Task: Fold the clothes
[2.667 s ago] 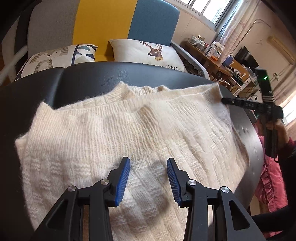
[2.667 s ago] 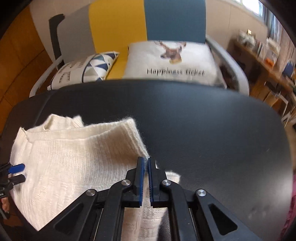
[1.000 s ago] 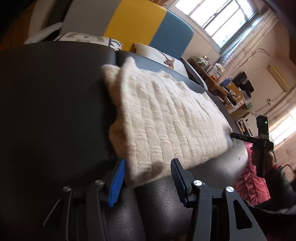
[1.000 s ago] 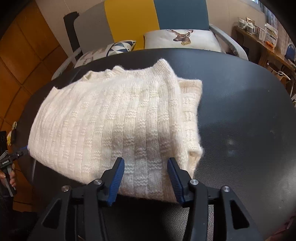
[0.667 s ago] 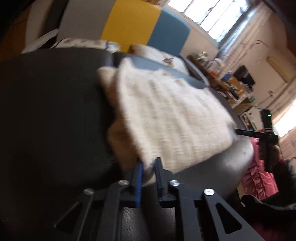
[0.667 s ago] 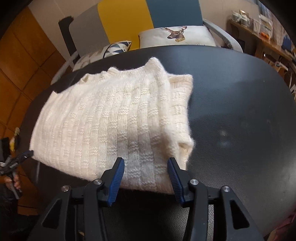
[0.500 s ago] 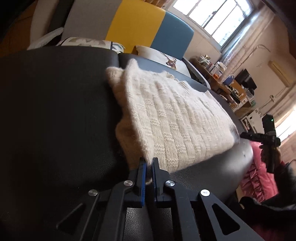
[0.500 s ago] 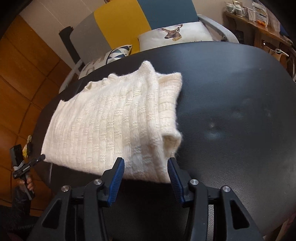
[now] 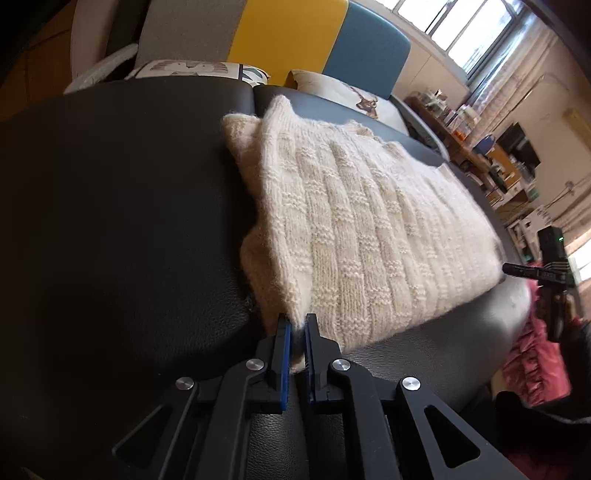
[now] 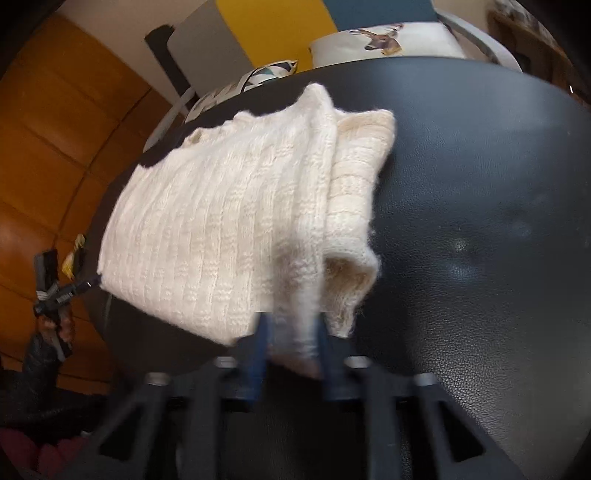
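Both hand-held grippers now pinch the sweater (image 9: 369, 229) hem, right one (image 10: 290, 341) blurred.

Background furniture and room clutter around a black leather surface.
Black leather surface (image 9: 110, 221) fills the near and middle ground, seam running through it. Far side: sofa back with grey panel (image 9: 184, 33), yellow panel (image 9: 284, 33) and blue panel (image 9: 365, 48). On the sofa, a geometric-print cushion (image 9: 192, 68) on the left and a white deer-print cushion (image 10: 384, 40) on the right. Far right: window (image 9: 465, 33) with sheer curtains, cluttered wooden shelf (image 9: 476, 147), dark screen (image 9: 519, 144). Orange-brown wood panelling (image 10: 48, 155) on the left in the right wrist view. Pink ruffled fabric (image 9: 532, 365) at near right.
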